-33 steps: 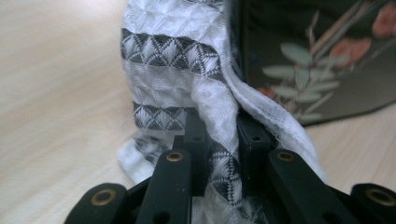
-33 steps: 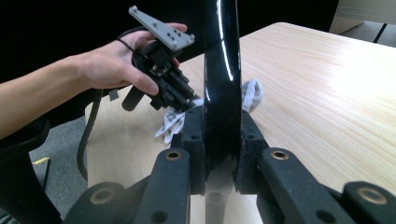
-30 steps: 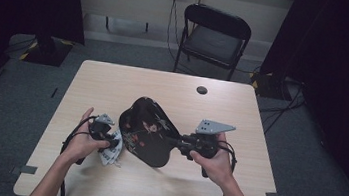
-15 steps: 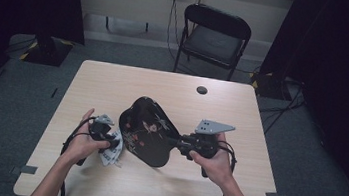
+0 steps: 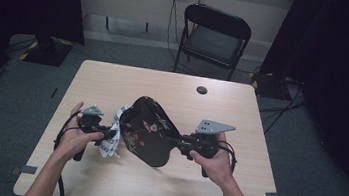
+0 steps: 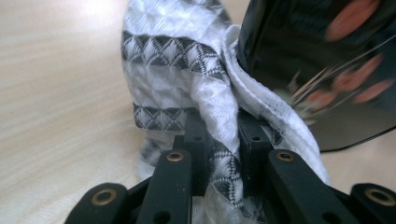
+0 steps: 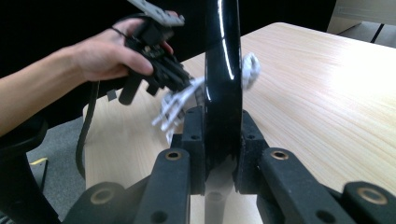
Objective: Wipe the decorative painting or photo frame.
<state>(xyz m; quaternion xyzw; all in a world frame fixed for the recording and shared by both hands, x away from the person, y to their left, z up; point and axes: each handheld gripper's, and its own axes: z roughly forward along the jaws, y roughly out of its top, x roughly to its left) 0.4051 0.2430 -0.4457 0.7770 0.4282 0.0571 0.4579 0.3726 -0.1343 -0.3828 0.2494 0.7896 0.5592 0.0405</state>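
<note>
The left gripper (image 5: 102, 133) clamps a cloth (image 5: 113, 133) against the tray (image 5: 150, 131), which the right gripper (image 5: 177, 141) grips upright over the table (image 5: 241, 111). Probably mid-wipe; next, rub across its face.

High view looks down on the table (image 5: 113, 85); both gripper views sit close, sharing its top.

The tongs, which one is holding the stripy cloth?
The left tongs, at the left of the high view, pinch the white patterned cloth. The right tongs clamp the black flowered plate by its edge instead.
</note>
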